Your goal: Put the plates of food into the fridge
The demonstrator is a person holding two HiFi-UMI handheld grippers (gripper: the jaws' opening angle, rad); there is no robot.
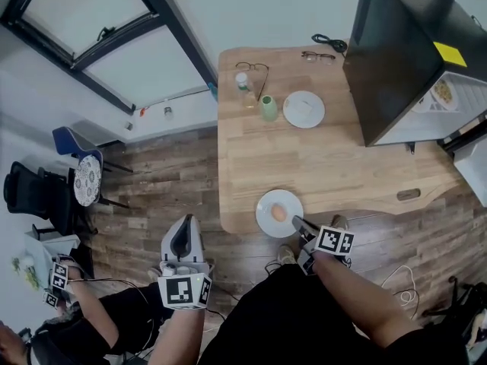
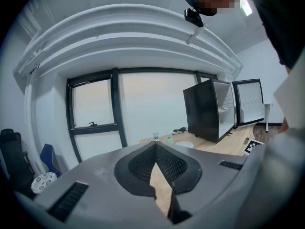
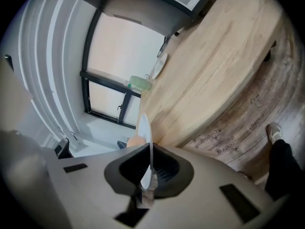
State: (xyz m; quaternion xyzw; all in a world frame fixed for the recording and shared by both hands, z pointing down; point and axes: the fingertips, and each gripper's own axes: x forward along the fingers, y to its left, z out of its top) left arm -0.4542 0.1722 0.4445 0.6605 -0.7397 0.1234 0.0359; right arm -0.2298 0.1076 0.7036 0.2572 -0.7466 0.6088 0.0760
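At the near edge of the wooden table, the right gripper is pinched shut on the rim of the white plate, which carries one rounded, pale-orange piece of food. The hold takes only a thin bite of the rim, so the likeliest trouble is the plate sagging or twisting once it is lifted. Any tilt could send the round food rolling off, or the plate could slip free over the floor just beside this edge.

The left gripper hangs off the table to the near left, its jaws pressed together on nothing (so it gives the plate no support).

The fridge stands at the far right of the table with its door open and a plate of food already on a shelf. Its dark side wall faces the plate, so I judge the carry must swing round to the right. Bare tabletop lies between. At the far end, well clear of that path, sit a second plate, a green cup, a small bottle and two pairs of glasses.
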